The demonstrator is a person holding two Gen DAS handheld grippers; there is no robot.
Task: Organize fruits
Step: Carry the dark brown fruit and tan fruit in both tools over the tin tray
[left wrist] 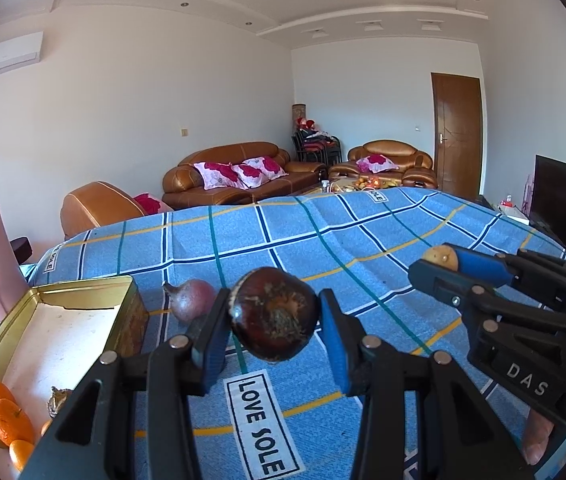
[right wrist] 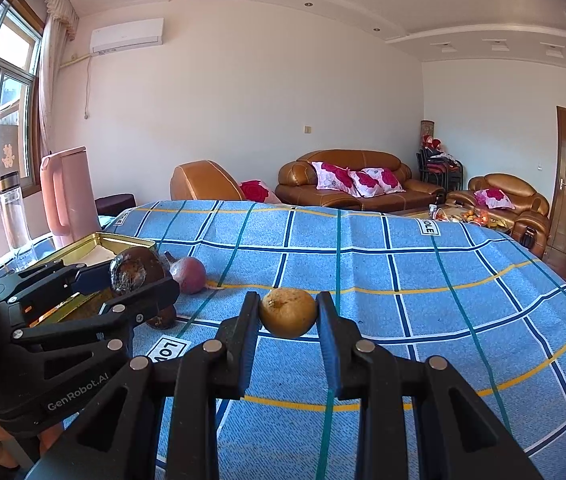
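Observation:
My left gripper is shut on a dark brown-red round fruit and holds it above the blue checked cloth. My right gripper is shut on a small yellow-brown fruit; it also shows in the left wrist view. A reddish purple fruit lies on the cloth beside a gold tin box. The tin holds several oranges. In the right wrist view another dark fruit lies partly hidden under the left gripper.
A pink jug and a clear bottle stand left of the tin. The table's far edge drops off toward brown sofas. A dark TV screen stands at the right.

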